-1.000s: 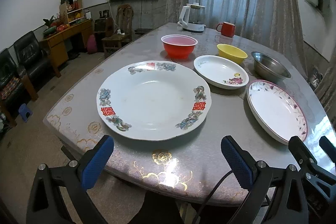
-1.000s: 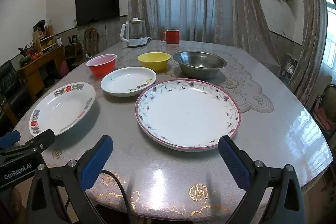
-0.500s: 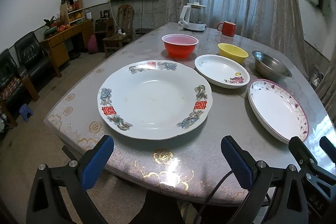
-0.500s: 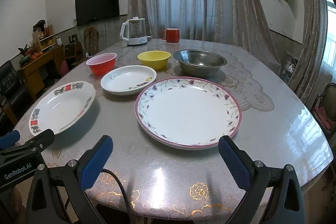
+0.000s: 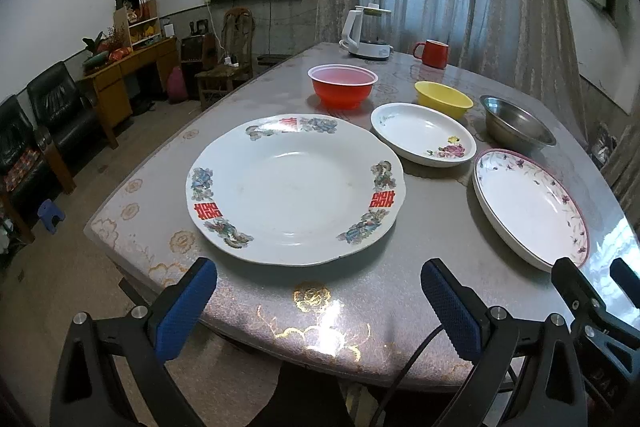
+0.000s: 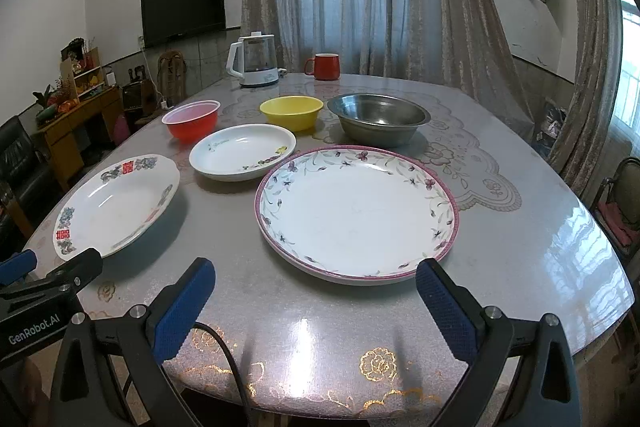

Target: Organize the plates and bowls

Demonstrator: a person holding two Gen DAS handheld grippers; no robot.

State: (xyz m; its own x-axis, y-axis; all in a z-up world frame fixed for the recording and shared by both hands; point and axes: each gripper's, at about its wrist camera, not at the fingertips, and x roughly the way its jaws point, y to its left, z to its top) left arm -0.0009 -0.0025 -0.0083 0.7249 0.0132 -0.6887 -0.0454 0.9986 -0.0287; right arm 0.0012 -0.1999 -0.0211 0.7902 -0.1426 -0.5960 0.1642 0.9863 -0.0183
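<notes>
Both hand-held grippers, left (image 5: 318, 301) and right (image 6: 314, 297), spread and empty above the near table (image 6: 520, 247) edge; pink-rimmed plate (image 6: 356, 211) lies ahead: pinch its near rim squarely, lift level

On my left gripper (image 6: 48, 291), seen at the lower left edge of the right wrist view, I can read "GenRobot.AI" in pale letters on its black body. My big plate (image 5: 296, 189) carries red double-happiness characters (囍) on its rim: one at the left, one at the right and one at the far edge. In the left wrist view, my right gripper (image 5: 600, 279) has faint raised letters low on its black body, but they are too dim for me to read. I find no other writing.
</notes>
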